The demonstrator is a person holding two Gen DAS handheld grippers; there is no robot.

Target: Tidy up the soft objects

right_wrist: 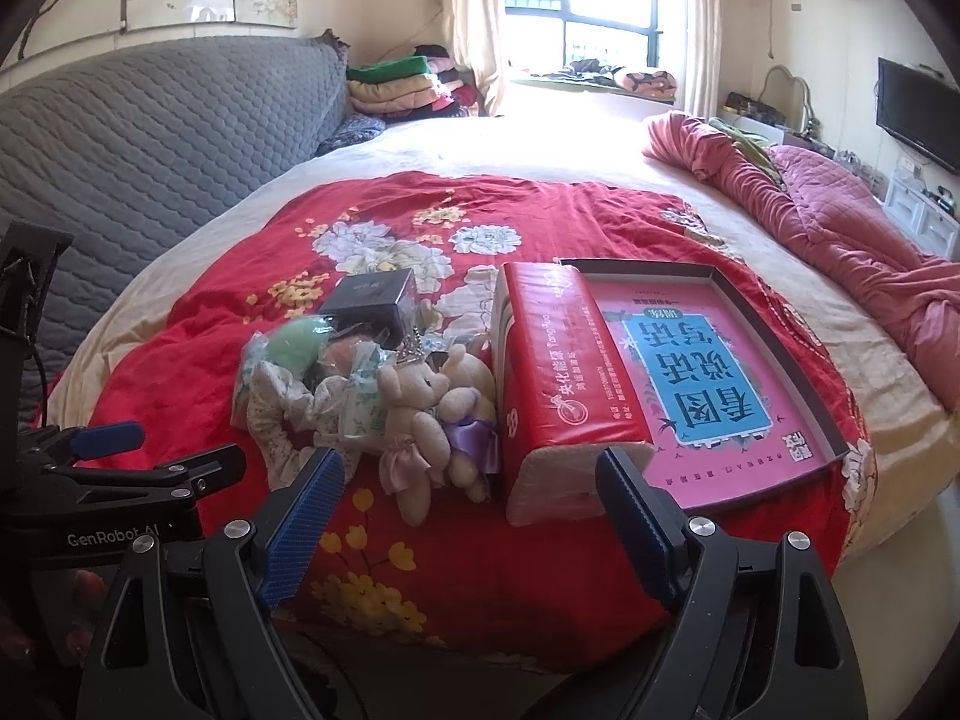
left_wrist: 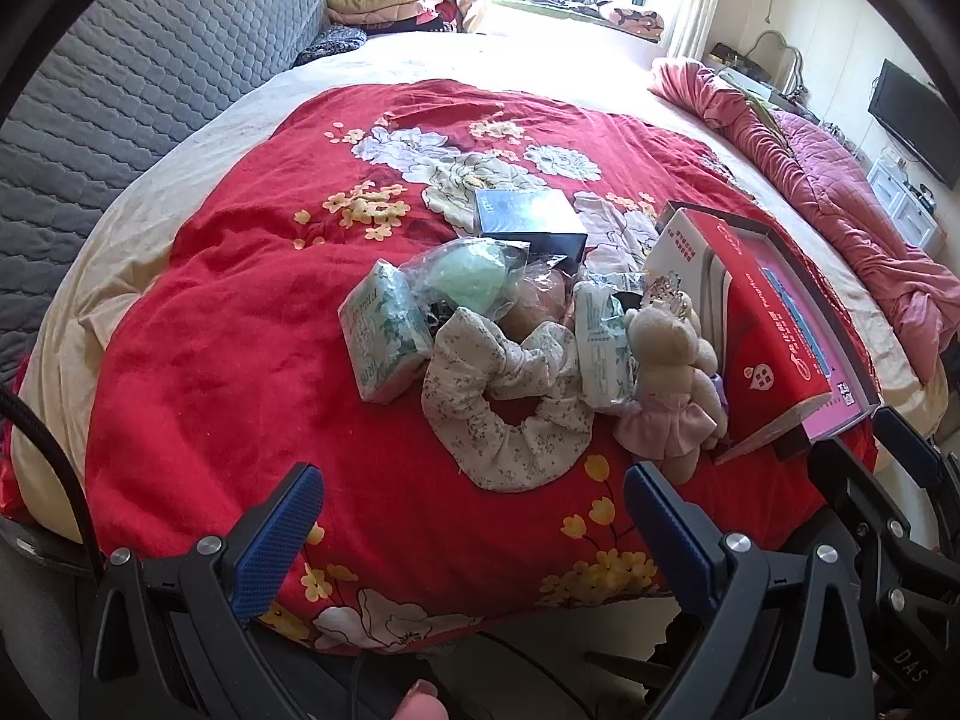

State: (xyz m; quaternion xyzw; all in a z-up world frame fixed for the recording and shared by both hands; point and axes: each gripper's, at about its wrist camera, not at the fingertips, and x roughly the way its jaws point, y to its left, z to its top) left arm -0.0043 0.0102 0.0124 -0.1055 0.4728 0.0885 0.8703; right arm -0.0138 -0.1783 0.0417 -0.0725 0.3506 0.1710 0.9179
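Note:
A pile of soft things lies on the red floral blanket (left_wrist: 240, 360): a floral scrunchie (left_wrist: 504, 402), two tissue packs (left_wrist: 384, 330), a bagged green sponge (left_wrist: 474, 276), and two plush bears (left_wrist: 672, 372) (right_wrist: 432, 414). A red tissue pack (right_wrist: 552, 378) leans against an open box tray with a pink liner (right_wrist: 708, 372). My left gripper (left_wrist: 474, 498) hovers open just in front of the scrunchie. My right gripper (right_wrist: 468, 480) is open, near the end of the red tissue pack. Nothing sits between either pair of fingers.
A dark box (left_wrist: 528, 219) lies behind the pile. A grey quilted headboard (left_wrist: 150, 72) runs along the left. A bunched pink quilt (right_wrist: 840, 228) lies at the bed's right side. Folded blankets (right_wrist: 396, 84) are stacked by the window. A TV (right_wrist: 918, 114) hangs at the right.

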